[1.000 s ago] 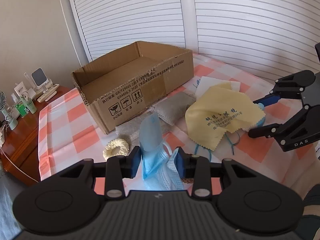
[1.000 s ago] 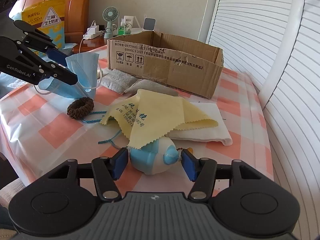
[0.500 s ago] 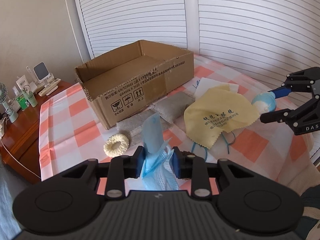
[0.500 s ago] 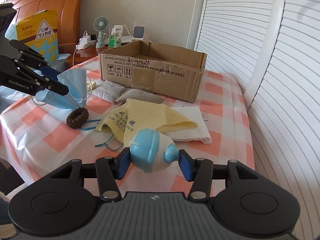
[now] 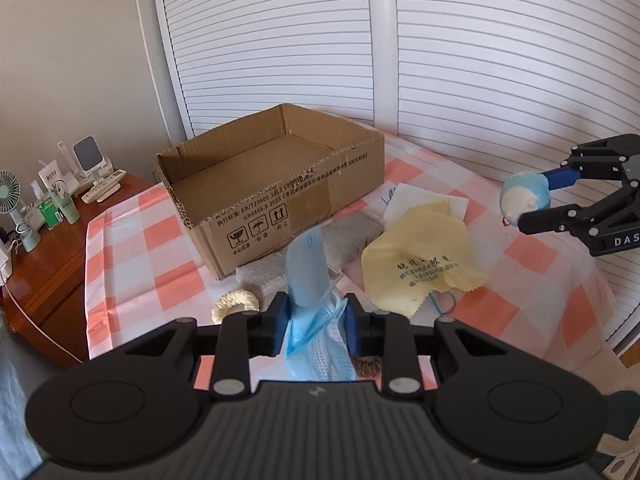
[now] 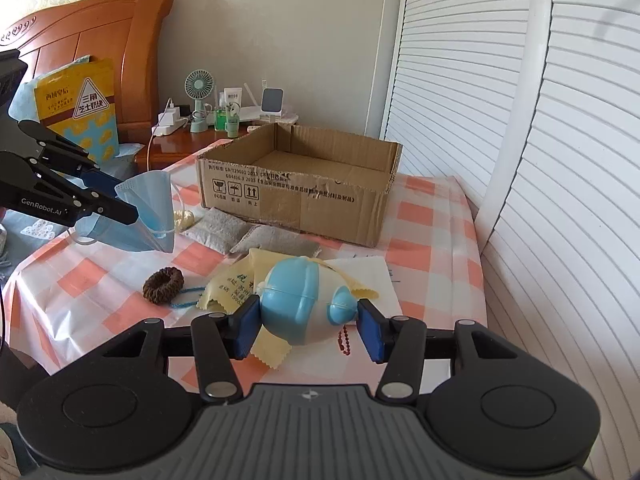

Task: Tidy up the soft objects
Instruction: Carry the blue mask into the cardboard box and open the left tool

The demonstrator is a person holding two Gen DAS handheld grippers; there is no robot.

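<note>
My left gripper [image 5: 315, 322] is shut on a blue face mask [image 5: 310, 280] and holds it above the table; it also shows in the right wrist view [image 6: 146, 216]. My right gripper [image 6: 308, 322] is shut on a blue and white plush toy [image 6: 302, 300], lifted off the table; the toy also shows in the left wrist view [image 5: 524, 198]. An open, empty cardboard box [image 5: 280, 184] stands on the checked tablecloth [image 5: 132, 276] beyond both grippers. On the cloth lie a yellow cloth [image 5: 420, 264], two grey pouches [image 6: 248, 236], a cream hair tie [image 5: 236, 304] and a brown hair tie [image 6: 163, 284].
A white folded sheet [image 6: 368, 276] lies under the yellow cloth. A wooden nightstand [image 5: 44, 248] with a small fan [image 6: 199, 98], bottles and chargers stands past the table's left end. White louvred doors [image 5: 480, 60] run behind the table. A wooden headboard [image 6: 88, 48] is at far left.
Both grippers rose higher above the table with their loads. The right gripper lifted the plush toy off the yellow cloth. The left gripper's jaws closed tighter on the mask.
</note>
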